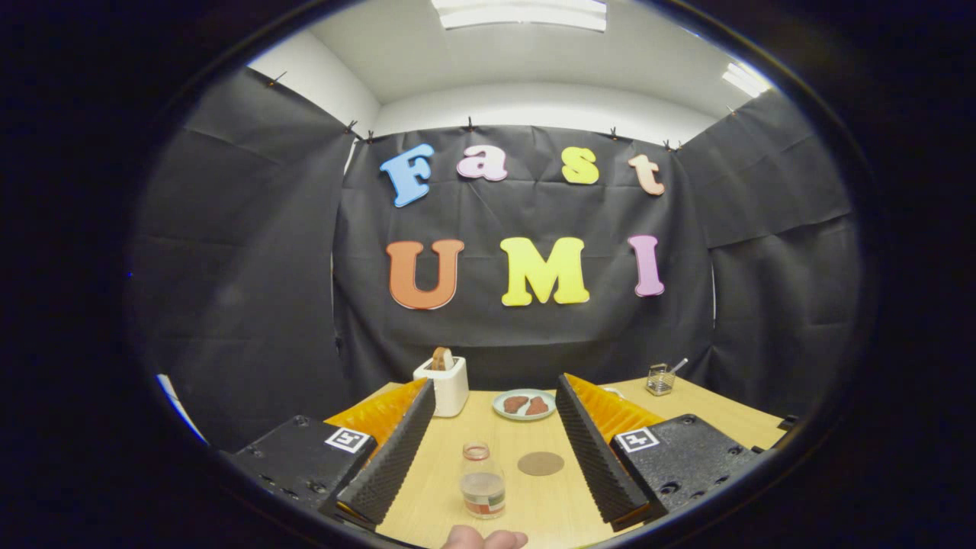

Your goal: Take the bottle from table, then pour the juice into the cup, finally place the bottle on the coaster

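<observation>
Gripper (494, 396) spread wide, grasping nothing, its two ridged fingers (393, 450) angled outward over a pale wood-grain table (438, 488). Square black-and-white marker tags stuck on the blocky housings behind each finger.

Between the fingers, close in: a small clear bottle (482, 482), upright, round-shouldered, with a short open neck and no cap visible. Pale liquid inside to roughly the lower half; a band label around the base, too small and blurred to read. Bottle clear of both fingers, touching neither.

Just beside the bottle, toward the right finger and slightly farther back: a flat round coaster (540, 463), brown, matte, cork-like, bare on top.

Beyond these, still between the fingers: a shallow pale-green plate (524, 404) carrying two reddish-brown pieces. Next to the left fingertip, a boxy white toaster (444, 383) with rounded corners and a brown slice standing up out of its slot. Past the right finger, a small wire-mesh basket (659, 380) with a handle, near the table's far edge.

Closest in, below the bottle: fingertips of a person's hand (485, 538)
</observation>
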{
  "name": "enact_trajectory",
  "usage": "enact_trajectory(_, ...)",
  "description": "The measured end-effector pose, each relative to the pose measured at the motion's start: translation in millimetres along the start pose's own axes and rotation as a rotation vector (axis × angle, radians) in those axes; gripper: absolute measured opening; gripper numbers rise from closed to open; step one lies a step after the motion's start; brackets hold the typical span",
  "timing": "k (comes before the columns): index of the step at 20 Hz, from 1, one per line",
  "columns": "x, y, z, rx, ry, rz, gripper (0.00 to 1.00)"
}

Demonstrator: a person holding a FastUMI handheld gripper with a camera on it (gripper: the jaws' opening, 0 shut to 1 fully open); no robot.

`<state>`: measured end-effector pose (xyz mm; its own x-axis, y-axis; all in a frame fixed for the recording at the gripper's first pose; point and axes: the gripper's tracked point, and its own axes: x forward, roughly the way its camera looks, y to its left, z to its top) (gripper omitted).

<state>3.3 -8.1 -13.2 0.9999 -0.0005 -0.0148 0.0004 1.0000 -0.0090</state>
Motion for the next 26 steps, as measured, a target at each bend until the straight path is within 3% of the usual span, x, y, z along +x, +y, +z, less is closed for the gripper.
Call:
enact_trajectory(12,-2.2,10.2,-23.1,-0.021,0.049,0.005,1.0)
enact_trajectory(26,1.3,8.0,-177.4,-0.116,0.223,-0.039,1.0)
